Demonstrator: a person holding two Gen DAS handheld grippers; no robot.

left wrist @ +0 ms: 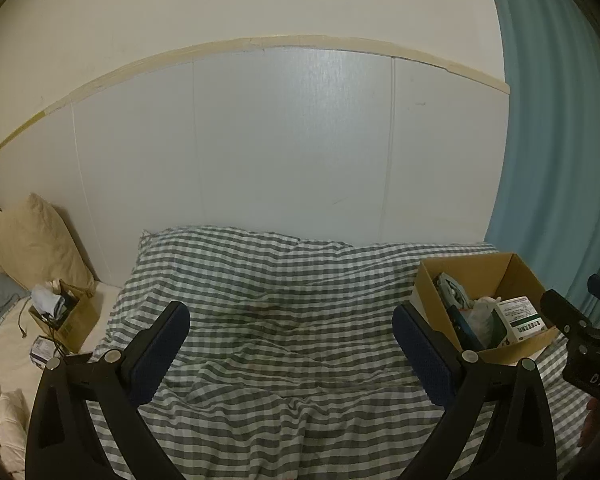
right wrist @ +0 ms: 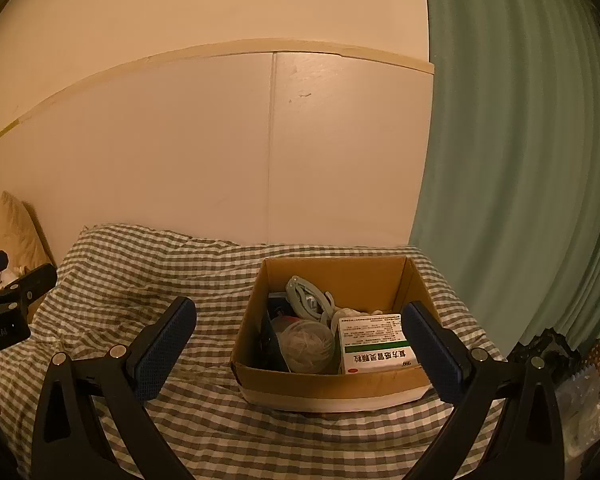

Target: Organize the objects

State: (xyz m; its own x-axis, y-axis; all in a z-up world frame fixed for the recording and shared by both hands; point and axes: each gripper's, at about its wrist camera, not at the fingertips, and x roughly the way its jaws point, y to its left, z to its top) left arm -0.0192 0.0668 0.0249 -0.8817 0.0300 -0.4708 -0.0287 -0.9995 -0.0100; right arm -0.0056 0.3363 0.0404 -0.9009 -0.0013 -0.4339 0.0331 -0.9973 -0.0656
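Note:
An open cardboard box (right wrist: 324,384) sits on the checked duvet (right wrist: 148,280) at the right of the bed. In it lie a white medicine carton (right wrist: 374,344), a ball of pale string (right wrist: 306,346), a pale green clip-like thing (right wrist: 306,296) and a dark flat item (right wrist: 270,340). My right gripper (right wrist: 300,354) hovers open just in front of this box, its fingers wide apart and empty. The same box (left wrist: 512,354) shows at the right of the left wrist view. My left gripper (left wrist: 292,354) is open over the bare duvet (left wrist: 284,320), holding nothing. A second, smaller box (left wrist: 76,324) stuffed with cloth and cables stands at far left.
A white panelled wall (left wrist: 292,140) runs behind the bed. A blue-green curtain (right wrist: 520,160) hangs at the right. A beige pillow (left wrist: 36,240) leans at the left, with a small carton (left wrist: 40,350) and white cloths (left wrist: 4,420) on the cream sheet. Clutter (right wrist: 580,368) lies at the right edge.

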